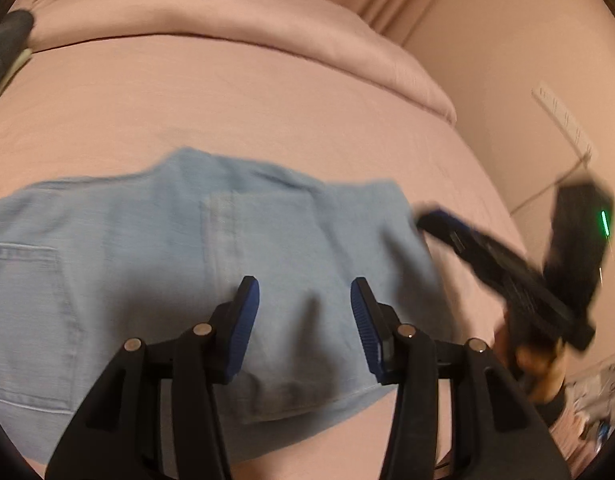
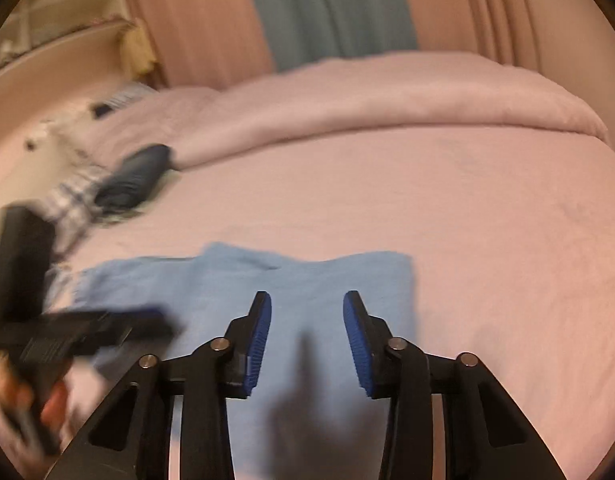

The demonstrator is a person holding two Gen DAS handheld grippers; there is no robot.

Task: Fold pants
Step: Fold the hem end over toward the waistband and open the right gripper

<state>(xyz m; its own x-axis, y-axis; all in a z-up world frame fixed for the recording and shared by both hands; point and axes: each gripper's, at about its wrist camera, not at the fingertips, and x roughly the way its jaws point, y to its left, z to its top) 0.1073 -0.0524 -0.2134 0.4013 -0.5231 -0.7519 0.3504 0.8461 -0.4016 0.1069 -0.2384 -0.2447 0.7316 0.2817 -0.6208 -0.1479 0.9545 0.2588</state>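
Just folded pants (image 1: 155, 276) on the bed (image 1: 247, 104), grippers apart.

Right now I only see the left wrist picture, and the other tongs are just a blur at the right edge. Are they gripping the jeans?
Observer: No. In the right wrist view the right tongs stand open over the blue pants, with nothing pinched between them.
Operator: And that dark thing at the far left of my picture?
Observer: It is a dark rolled bundle lying beside a plaid cloth, near the left edge of the bed.
Operator: Is there anything beyond that corner?
Observer: Yes, a pale shelf unit stands left of the pink curtains.
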